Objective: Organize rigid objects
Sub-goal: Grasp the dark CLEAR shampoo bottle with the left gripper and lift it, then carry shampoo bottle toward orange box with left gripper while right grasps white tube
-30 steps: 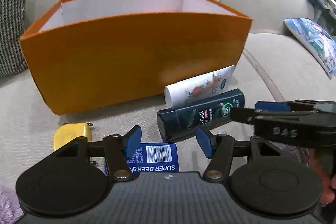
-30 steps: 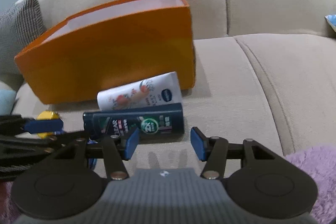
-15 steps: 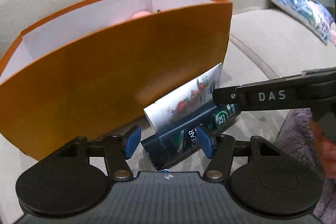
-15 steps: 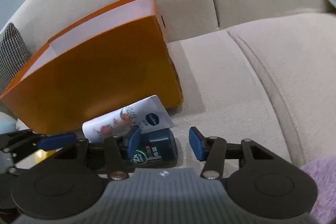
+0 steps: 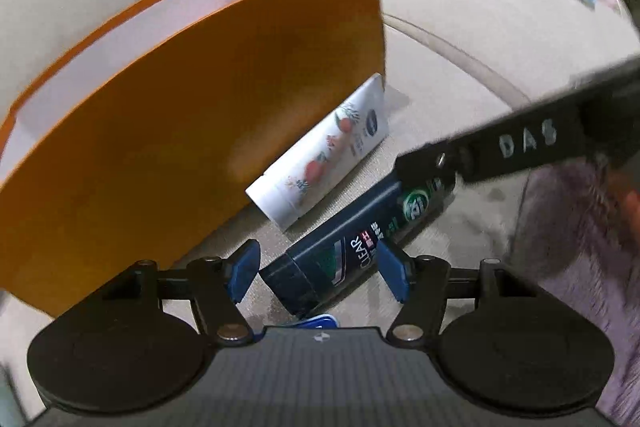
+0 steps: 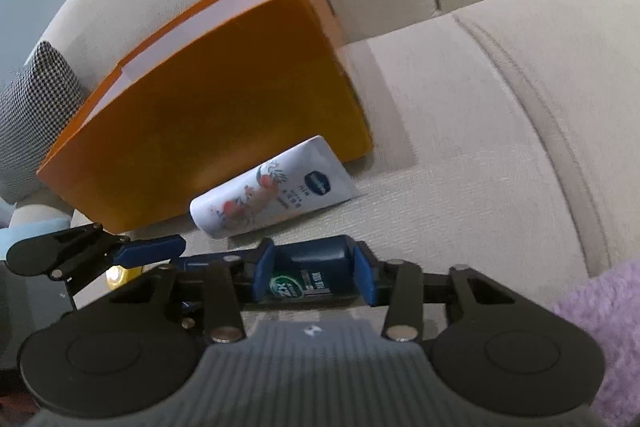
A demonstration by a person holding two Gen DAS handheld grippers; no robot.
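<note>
We have the dark Clear shampoo bottle [image 6: 312, 277] lying on its side on the beige sofa seat [image 6: 460, 131], just in front of the white Nivea tube [image 6: 276, 189], which rests against the base of the orange box [image 6: 208, 111]. Our right gripper [image 6: 314, 277] has its blue fingers [image 6: 364, 279] on either side of the bottle's bottom end, seemingly touching it, so we judge it clamped on the bottle, though how firm the grip is we cannot tell. Our left gripper [image 5: 320, 271] has its fingers apart, straddling the cap end of the same bottle without touching it. The main risk we see is the end grip: held so near one end, the long bottle may pivot or slide out between the pads as it is lifted, dropping onto the soft cushion or knocking the tube. The two grippers are also close together over one object, so a careless move could bump them. The box wall is high and looks like thin card; clipping its rim with the bottle could tip or shove it back.
</note>
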